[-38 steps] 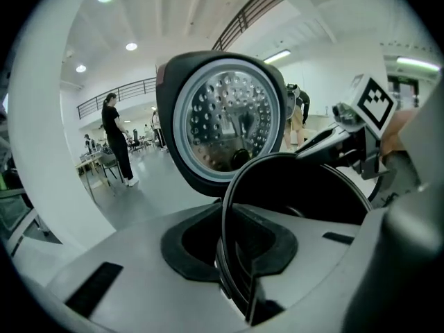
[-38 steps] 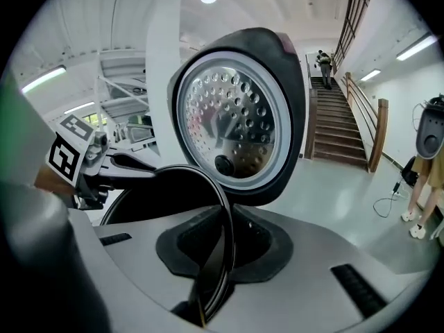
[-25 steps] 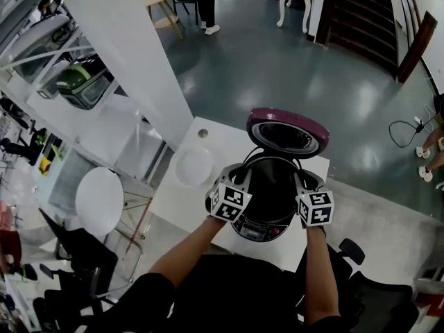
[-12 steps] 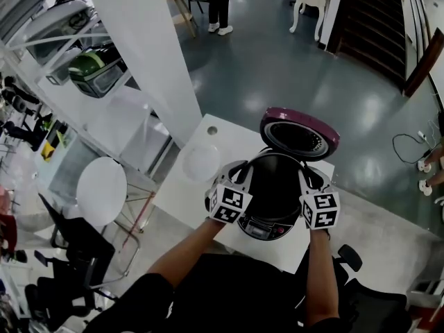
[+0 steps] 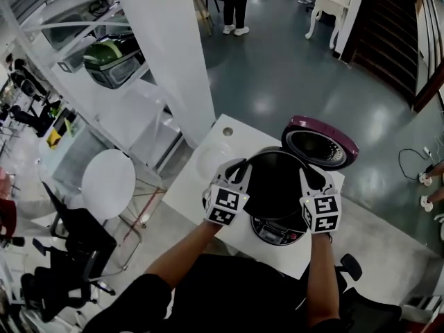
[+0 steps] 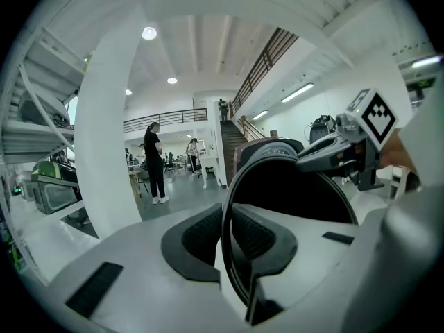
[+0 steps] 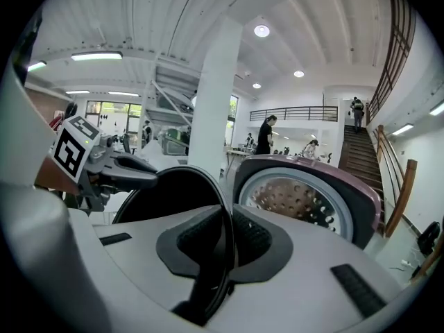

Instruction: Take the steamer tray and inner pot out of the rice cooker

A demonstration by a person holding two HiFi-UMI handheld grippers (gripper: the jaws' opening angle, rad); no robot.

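Head view places the inner pot (image 5: 276,182) over the rice cooker (image 5: 277,231) on the table (image 5: 194,200); gripper views alone show left hand-held gripper (image 6: 232,240) and right hand-held gripper (image 7: 225,240) pinching its rim at nine and three o'clock.

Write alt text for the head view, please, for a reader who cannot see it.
Seen from above, the left gripper and right gripper each clamp one side of the rim of a black inner pot, holding it over a rice cooker on a white table. The cooker's purple lid stands open behind the pot.
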